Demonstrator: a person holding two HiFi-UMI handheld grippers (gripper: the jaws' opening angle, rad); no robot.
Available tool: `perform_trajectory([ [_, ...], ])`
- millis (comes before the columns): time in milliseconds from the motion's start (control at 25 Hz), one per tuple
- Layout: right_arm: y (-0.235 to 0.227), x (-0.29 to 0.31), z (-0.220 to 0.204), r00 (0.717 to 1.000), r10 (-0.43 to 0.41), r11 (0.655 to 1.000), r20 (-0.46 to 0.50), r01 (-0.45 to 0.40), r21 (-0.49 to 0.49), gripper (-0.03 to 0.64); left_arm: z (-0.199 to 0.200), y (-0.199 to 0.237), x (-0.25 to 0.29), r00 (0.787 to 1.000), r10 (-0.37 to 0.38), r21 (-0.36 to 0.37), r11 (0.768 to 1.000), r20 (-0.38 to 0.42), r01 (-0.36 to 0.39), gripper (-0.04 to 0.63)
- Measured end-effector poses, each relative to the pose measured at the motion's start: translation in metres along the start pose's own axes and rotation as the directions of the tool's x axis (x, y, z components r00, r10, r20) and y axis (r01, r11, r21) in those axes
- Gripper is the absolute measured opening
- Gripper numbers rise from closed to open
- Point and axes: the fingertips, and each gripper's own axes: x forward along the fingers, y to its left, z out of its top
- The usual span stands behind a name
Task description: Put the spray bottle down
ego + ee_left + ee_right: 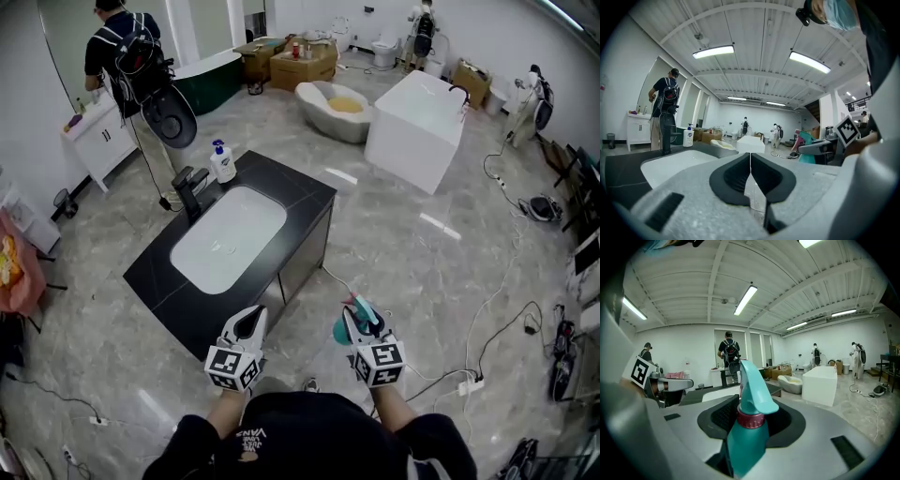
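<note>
1. No print is legible; the soap bottle [222, 161] on the black counter [302, 199] bears a blue-and-white label too small to read.
2. The spray bottle [745, 439] is teal, with a dark red collar and a teal trigger head.
3. The right gripper [751, 414] clamps it upright, over the floor near the counter.
4. The left gripper [750, 158] is pressed closed, empty.

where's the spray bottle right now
The spray bottle is held in the right gripper, low and right of centre in the head view, just short of the near corner of the black sink counter.
</note>
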Motion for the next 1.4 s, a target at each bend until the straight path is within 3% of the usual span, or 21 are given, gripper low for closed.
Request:
perform_trajectory([
  [320, -0.038, 0.023, 0.02, 1.0, 0.016, 1.0, 0.027, -0.016, -0.007, 0.17, 0.008, -0.003, 0.038, 1.0, 0.015, 0.02, 1.0, -0.007, -0.015, 0.02],
  [640, -0.058, 0.069, 0.034, 1.0, 0.014, 1.0, 0.015, -0.014, -0.003, 0.17, 0.013, 0.024, 0.089, 0.999, -0.007, 0.015, 1.0, -0.038, 0.008, 0.02],
  [1400, -0.089, 0.24, 0.097, 1.0, -0.012, 0.999, 0.004, 0.012, -0.052, 0.169, 0.049, 0.145, 0.22, 0.999, -0.04, -0.019, 0.999, -0.003, 0.04, 0.02],
])
